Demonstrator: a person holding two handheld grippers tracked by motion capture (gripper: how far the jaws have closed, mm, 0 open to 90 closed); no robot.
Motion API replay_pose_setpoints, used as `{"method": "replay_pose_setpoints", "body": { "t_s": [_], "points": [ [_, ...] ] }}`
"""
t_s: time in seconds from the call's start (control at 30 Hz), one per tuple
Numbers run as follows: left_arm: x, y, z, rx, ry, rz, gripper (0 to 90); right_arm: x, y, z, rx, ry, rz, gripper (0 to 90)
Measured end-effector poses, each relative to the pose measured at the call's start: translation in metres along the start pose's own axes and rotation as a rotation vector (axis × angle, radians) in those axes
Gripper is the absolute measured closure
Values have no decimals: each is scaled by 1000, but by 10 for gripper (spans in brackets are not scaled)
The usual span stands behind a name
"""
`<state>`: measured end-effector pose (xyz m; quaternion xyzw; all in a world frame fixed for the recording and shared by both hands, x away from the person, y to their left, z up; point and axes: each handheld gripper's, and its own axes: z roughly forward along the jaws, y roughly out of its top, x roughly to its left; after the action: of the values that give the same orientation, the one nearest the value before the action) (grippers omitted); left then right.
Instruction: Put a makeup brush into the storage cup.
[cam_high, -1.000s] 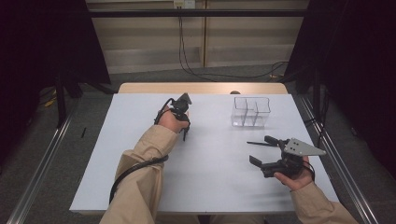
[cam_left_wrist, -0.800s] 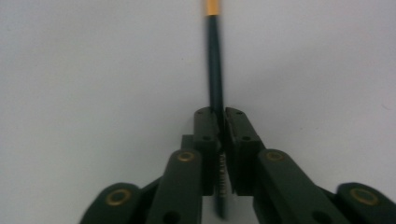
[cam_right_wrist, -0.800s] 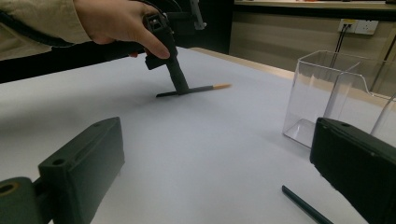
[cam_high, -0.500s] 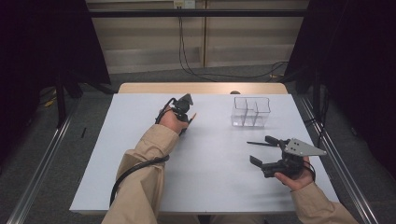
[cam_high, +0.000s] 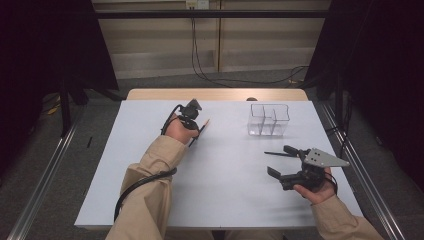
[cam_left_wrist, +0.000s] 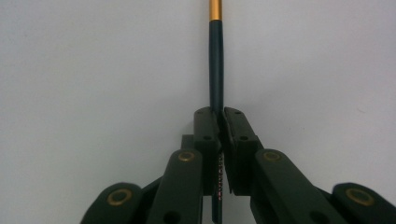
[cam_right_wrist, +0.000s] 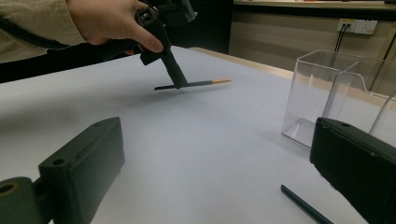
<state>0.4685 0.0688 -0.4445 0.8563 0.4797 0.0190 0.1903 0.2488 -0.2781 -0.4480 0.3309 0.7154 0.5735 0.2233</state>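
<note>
I have a dark pencil (cam_left_wrist: 216, 65) with an orange end clamped in my left gripper (cam_left_wrist: 220, 122). In the left gripper view the jaws are closed narrow on its shaft, and the shaft runs straight up between them toward the top edge, where the orange end is cut off. The lower part of the pencil is hidden behind the jaws, so I cannot make out its other end there. In the right gripper view the same pencil (cam_right_wrist: 192, 84) lies nearly level just over the white table (cam_right_wrist: 196, 140), orange end pointing toward the clear container (cam_right_wrist: 327, 93); whether it touches the table I cannot tell. In the high view it is only a thin sliver (cam_high: 200, 131) beside my left hand, well to the left of the container (cam_high: 268, 120).

The clear container stands near the table's far edge and is split into compartments; its walls are see-through and hard to trace, and in the right gripper view its right part is blocked by a jaw.

My right gripper (cam_high: 272, 162) is held nearer to me than the container, jaws spread wide with nothing between them. A second dark stick (cam_right_wrist: 306, 205) lies on the table just in front of that gripper, on the near side of the container; its lower end is cut off at the picture's edge. In the high view it is a thin line (cam_high: 275, 153).
</note>
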Motion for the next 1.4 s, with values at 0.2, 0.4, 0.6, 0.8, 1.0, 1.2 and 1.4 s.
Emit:
{"method": "replay_pose_setpoints", "body": {
  "t_s": [0.2,0.4,0.6,0.8,1.0,1.2,1.4],
  "points": [
    [5,-4,-9,-60,-32,-15,851,0,0,1,5,0,-2,24],
    [7,-12,-17,-166,-83,-29,851,0,0,1,7,0,0,24],
    [6,-22,-23,-280,-136,-43,850,1,-1,2,9,0,-2,24],
    [6,-31,-30,-370,-174,-49,850,0,-1,2,8,0,2,24],
    [5,-42,-36,-465,-188,-45,850,1,1,3,4,3,7,24],
    [5,-52,-39,-550,-214,-55,850,2,1,6,5,8,13,25],
    [7,-63,-41,-609,-256,-29,850,3,4,9,-3,17,25,26]
  ]
}}
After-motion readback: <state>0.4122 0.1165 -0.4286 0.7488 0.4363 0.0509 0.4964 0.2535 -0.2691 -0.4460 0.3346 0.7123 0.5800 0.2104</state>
